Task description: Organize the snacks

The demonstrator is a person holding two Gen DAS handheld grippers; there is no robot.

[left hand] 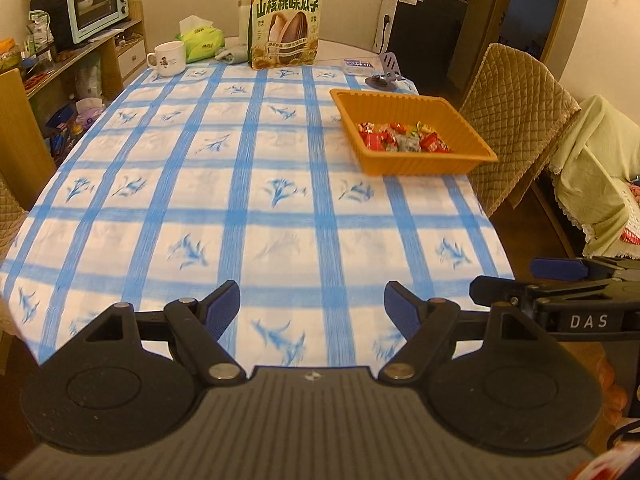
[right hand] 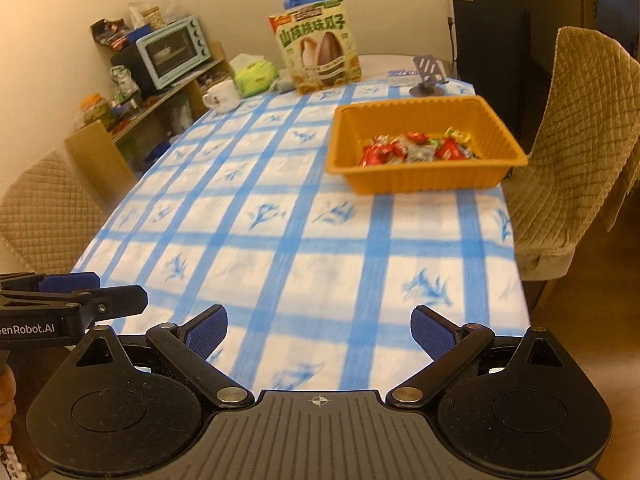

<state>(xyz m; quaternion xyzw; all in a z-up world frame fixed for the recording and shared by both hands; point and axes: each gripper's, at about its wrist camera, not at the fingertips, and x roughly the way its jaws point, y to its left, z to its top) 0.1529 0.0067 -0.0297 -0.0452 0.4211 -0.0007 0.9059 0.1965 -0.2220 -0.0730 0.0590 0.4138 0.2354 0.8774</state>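
An orange tray (left hand: 472,142) (right hand: 424,180) stands on the right side of the blue-checked table, with several wrapped candies (left hand: 404,138) (right hand: 416,148) heaped in it. A large sunflower-seed bag (left hand: 285,26) (right hand: 318,46) stands upright at the far end. My left gripper (left hand: 312,308) hovers open over the near edge of the tablecloth, nothing between its blue pads. My right gripper (right hand: 319,334) is open and empty too, well short of the tray. Each gripper shows at the edge of the other's view.
A white mug (left hand: 168,58) (right hand: 221,97), a green tissue pack (left hand: 202,42) and a small stand (left hand: 386,74) sit at the far end. Padded chairs (left hand: 516,120) (right hand: 576,160) flank the table's right side. A shelf with a toaster oven (left hand: 98,2) lines the left wall.
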